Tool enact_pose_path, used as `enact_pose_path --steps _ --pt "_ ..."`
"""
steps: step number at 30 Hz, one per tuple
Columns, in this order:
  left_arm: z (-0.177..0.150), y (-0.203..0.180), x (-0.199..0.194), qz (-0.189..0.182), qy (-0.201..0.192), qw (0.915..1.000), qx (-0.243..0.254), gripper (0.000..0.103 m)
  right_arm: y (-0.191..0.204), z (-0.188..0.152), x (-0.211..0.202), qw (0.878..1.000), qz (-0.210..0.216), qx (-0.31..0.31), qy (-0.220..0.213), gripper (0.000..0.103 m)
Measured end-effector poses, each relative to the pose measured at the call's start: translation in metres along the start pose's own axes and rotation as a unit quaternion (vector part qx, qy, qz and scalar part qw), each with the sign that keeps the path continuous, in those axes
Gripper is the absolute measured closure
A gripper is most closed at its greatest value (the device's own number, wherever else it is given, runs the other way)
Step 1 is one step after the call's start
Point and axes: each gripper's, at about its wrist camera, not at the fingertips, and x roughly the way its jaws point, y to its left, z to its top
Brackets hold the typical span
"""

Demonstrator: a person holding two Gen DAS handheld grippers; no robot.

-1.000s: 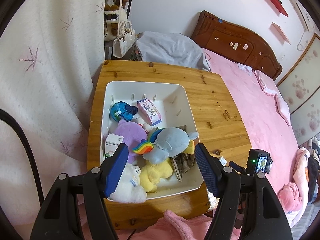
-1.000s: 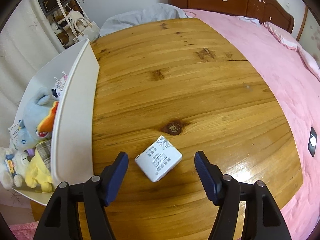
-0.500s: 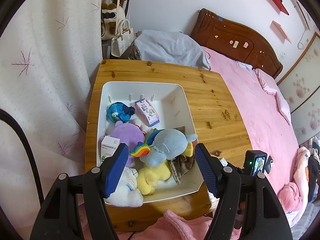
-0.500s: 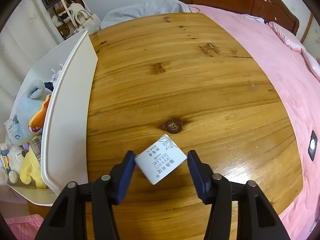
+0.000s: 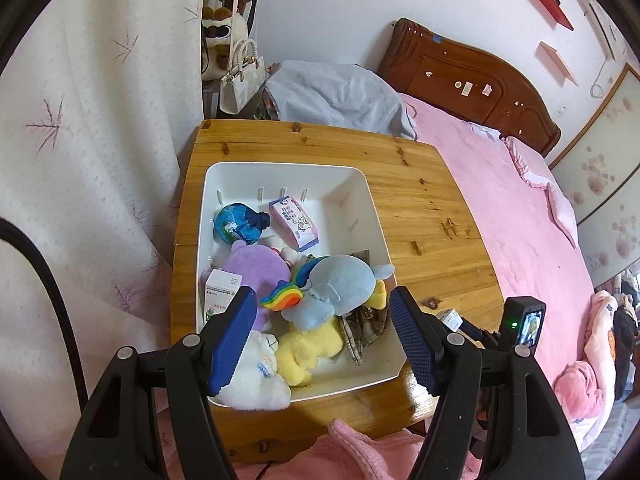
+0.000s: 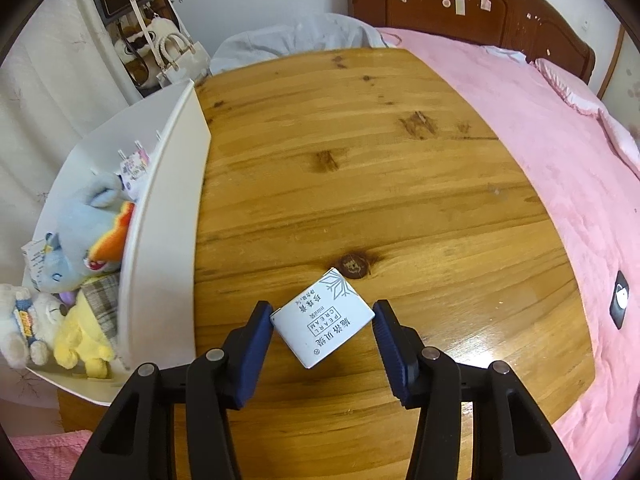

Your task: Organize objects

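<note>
A small white pearl cream box [image 6: 325, 317] lies on the wooden table [image 6: 400, 200], turned cornerwise. My right gripper [image 6: 322, 338] is closed in on it, its blue pads touching the box's left and right corners. The box also peeks out in the left wrist view [image 5: 450, 317]. My left gripper [image 5: 324, 340] is open and empty, held above the near end of the white bin [image 5: 372, 216]. The bin holds a blue plush elephant [image 5: 340, 284], a yellow plush [image 5: 308, 350], a white plush [image 5: 256, 376], a purple plush [image 5: 256, 270] and small boxes.
The bin's side wall [image 6: 160, 240] stands just left of my right gripper. A bed with a pink cover [image 6: 560, 140] runs along the table's right side. A curtain [image 5: 80, 160] hangs left of the table. A white handbag [image 5: 240, 80] hangs behind it.
My right gripper has moved forward around the white box and narrowed until its pads meet the box's corners. My left gripper has pulled back and up a little, staying open.
</note>
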Motion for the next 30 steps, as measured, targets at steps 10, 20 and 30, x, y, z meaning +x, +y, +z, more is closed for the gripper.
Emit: enact_pose_path --steps 10,20,30 --pt "-0.008 0.005 -0.006 -0.016 -0.001 0.9999 -0.005 0.030 0.028 0.006 -0.040 0.999 0.024 -0.028 -0.039 0.051" --pt "-0.015 0.006 -0.010 -0.026 0.003 0.9996 -0.011 0.030 0.070 0.003 -0.062 0.993 0.081 -0.075 -0.050 0.051" --pt "-0.019 0.004 -0.009 -0.020 0.009 0.9994 -0.027 0.030 0.097 -0.005 -0.058 0.986 0.117 -0.113 -0.027 0.051"
